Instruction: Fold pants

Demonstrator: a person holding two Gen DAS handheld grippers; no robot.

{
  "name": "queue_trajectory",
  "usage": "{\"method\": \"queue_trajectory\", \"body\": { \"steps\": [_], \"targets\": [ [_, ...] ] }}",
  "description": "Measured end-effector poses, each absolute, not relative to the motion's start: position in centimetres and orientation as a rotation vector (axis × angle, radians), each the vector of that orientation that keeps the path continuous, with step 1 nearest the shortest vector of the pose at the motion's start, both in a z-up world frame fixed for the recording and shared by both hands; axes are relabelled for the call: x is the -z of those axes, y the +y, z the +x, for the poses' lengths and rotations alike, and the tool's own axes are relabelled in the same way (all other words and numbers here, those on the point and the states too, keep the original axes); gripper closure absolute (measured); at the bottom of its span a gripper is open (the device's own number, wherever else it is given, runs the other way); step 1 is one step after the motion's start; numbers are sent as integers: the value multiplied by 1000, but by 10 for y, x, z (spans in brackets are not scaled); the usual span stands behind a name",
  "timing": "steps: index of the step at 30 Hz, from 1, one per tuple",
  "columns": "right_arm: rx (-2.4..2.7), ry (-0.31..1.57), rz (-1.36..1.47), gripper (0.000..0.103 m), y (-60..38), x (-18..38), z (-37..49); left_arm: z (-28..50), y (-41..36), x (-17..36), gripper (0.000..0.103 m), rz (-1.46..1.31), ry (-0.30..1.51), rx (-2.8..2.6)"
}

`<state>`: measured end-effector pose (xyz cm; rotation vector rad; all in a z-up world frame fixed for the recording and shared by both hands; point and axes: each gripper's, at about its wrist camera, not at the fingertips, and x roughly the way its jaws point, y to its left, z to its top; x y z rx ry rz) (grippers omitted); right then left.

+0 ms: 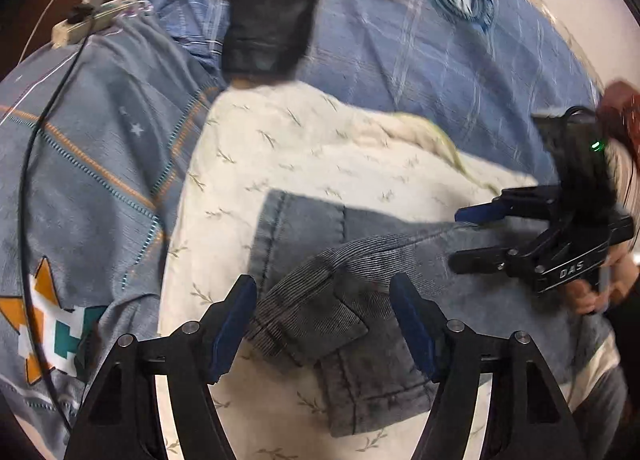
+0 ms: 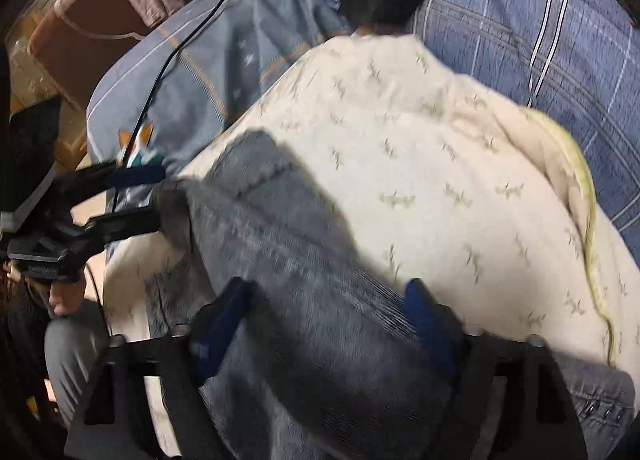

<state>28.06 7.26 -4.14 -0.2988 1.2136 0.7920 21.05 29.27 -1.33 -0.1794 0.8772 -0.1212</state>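
Pants: faded grey-blue denim pants (image 1: 360,260), folded over with a darker striped inner layer showing, lying on a cream leaf-print quilt (image 1: 280,156).
Left gripper (image 1: 324,324): jaws spread, denim between them, pads not touching.
Right gripper (image 2: 328,324): jaws spread over the denim; blurred.
Room: bare quilt beyond the hem.

A bed in blue checked sheet (image 1: 440,72) carries a cream quilt (image 1: 320,156) (leaf-printed), grey pants (image 1: 380,340) on top.

Grey-blue denim pants (image 1: 360,260), partly folded on pale bedding, hem ends just ahead of left gripper (image 1: 324,320), bulk beneath right gripper (image 2: 328,324)
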Motion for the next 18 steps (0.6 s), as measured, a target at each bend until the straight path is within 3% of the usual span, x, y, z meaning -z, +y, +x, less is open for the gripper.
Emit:
{"method": "queue_trajectory", "body": {
  "steps": [1, 2, 3, 6, 8, 13, 18],
  "targets": [
    [-783, 1209, -311, 55, 70, 41, 275, 215, 291, 17, 46, -142, 888, 116],
    [-768, 1207, -323, 72, 67, 41, 271, 217, 287, 21, 73, -119, 908, 115],
    [-749, 1201, -334, 83, 64, 37, 265, 219, 287, 23, 86, -114, 934, 126],
    [-747, 1148, -360, 96, 58, 19, 252, 217, 284, 17, 91, -118, 931, 143],
    [-731, 1096, -382, 99, 57, 1, 247, 204, 280, -5, 93, -129, 858, 173],
    [-640, 965, -293, 99, 46, -48, 261, 227, 279, -66, 92, -200, 718, 159],
    [-445, 835, -210, 99, 42, -73, 302, 299, 263, -89, 90, -165, 640, 20]
  ]
}}
